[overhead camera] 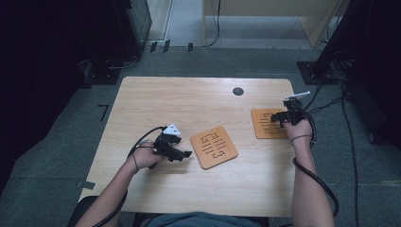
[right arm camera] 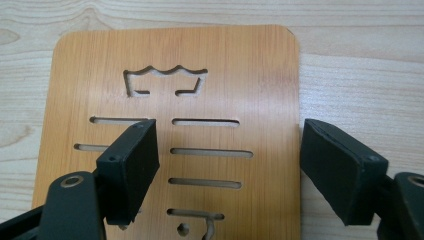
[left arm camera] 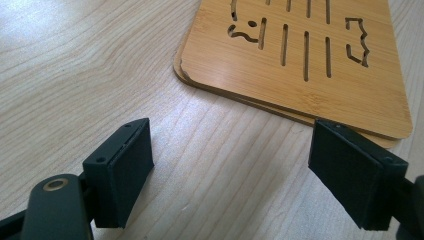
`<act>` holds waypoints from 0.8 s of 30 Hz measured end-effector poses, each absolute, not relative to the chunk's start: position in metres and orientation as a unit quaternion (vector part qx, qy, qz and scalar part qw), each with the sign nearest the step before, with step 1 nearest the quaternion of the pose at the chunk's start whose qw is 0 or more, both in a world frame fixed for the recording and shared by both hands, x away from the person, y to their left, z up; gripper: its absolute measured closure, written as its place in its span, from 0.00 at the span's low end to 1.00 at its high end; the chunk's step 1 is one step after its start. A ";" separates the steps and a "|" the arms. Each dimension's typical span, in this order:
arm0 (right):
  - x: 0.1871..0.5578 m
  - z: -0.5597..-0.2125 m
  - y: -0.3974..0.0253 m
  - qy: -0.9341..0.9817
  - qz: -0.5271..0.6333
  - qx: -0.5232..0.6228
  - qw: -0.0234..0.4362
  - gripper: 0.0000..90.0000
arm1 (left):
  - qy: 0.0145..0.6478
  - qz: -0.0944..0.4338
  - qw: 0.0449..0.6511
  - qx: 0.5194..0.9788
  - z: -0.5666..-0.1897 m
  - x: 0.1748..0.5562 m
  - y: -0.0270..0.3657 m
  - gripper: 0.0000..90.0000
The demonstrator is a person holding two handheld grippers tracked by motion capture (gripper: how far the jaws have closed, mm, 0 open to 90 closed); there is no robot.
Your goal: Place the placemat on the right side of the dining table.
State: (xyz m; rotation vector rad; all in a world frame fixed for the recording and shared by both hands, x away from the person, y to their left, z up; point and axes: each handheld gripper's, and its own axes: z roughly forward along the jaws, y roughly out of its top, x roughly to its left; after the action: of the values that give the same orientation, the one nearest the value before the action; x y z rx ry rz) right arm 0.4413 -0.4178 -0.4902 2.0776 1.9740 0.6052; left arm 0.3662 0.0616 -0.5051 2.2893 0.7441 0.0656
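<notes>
Two orange bamboo boards with cut slots lie on the light wooden table (overhead camera: 156, 99). The middle board (overhead camera: 213, 146) rests just right of my left gripper (overhead camera: 186, 154), which stands open and empty. In the left gripper view the middle board (left arm camera: 300, 65) shows a second edge beneath it, like two stacked pieces, just beyond the left gripper (left arm camera: 232, 175), whose jaws sit low over bare wood. The right board (overhead camera: 267, 124) lies under my right gripper (overhead camera: 278, 116). In the right gripper view the right gripper (right arm camera: 227, 170) hovers open above the right board (right arm camera: 250, 75), gripping nothing.
A dark round grommet (overhead camera: 238, 91) sits near the table's far edge. Cables trail from both grippers, and more cables (overhead camera: 352, 142) run over the floor at the right. A black stand base (overhead camera: 314, 71) stands beyond the far right corner.
</notes>
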 end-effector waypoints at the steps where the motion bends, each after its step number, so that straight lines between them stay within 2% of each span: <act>1: 0.441 -0.490 -0.417 0.673 0.203 0.703 0.108 0.26 | 0.289 0.025 0.359 0.887 -0.505 0.366 0.062 0.19; 24: 0.430 -0.478 -0.394 0.699 0.222 0.673 0.100 0.24 | 0.290 0.027 0.359 0.887 -0.505 0.366 0.061 0.19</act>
State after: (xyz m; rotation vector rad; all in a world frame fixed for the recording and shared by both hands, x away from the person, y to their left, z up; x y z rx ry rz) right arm 0.4302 -0.3937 -0.4784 1.9887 2.0664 0.6554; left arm 0.3658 0.0608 -0.5052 2.2879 0.7484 0.0702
